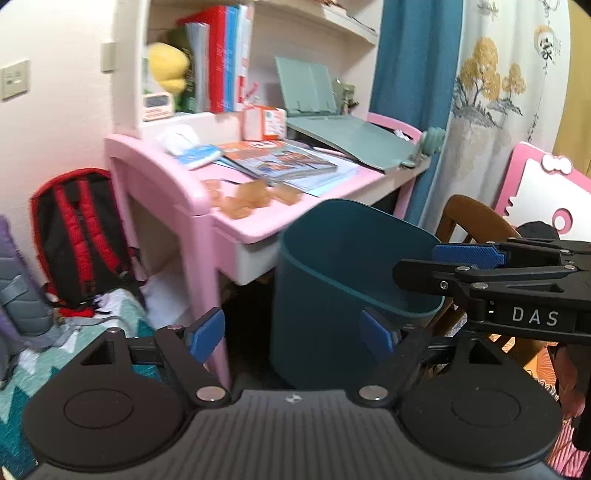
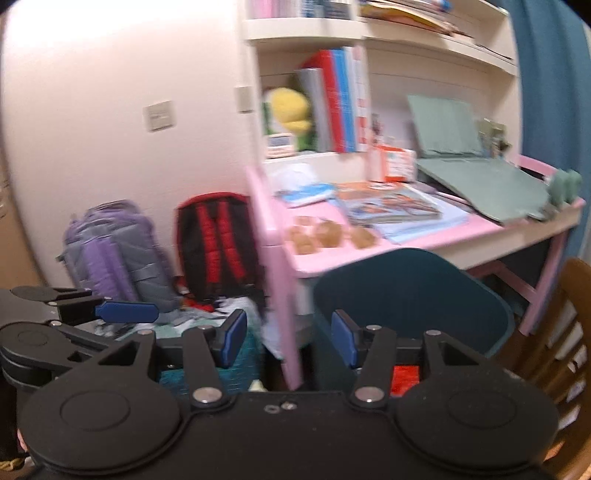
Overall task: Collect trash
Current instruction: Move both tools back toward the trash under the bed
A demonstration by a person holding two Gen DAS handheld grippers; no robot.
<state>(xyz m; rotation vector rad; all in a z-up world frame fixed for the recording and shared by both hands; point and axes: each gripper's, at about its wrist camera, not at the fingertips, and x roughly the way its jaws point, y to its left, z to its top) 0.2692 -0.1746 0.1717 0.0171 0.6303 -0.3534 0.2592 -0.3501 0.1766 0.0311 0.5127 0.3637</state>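
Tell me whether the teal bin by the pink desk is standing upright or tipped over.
Upright. The teal bin stands on its base beside the pink desk, open mouth facing up. The inside looks dark; whether it holds anything cannot be told.

A child's bedroom or study corner at home: a pink bench (image 1: 236,218) under bookshelves (image 2: 306,27), schoolbooks (image 1: 221,59), a plush toy (image 1: 168,66), and backpacks (image 2: 218,243) against the wall.

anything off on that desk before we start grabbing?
Yes: a cluster of crumpled amber wrappers lies loose on the front corner of the pink desk, apart from the stacked magazines. They look like litter. The teal bin stands upright just below. Both the left gripper and the right gripper are open, holding nothing.
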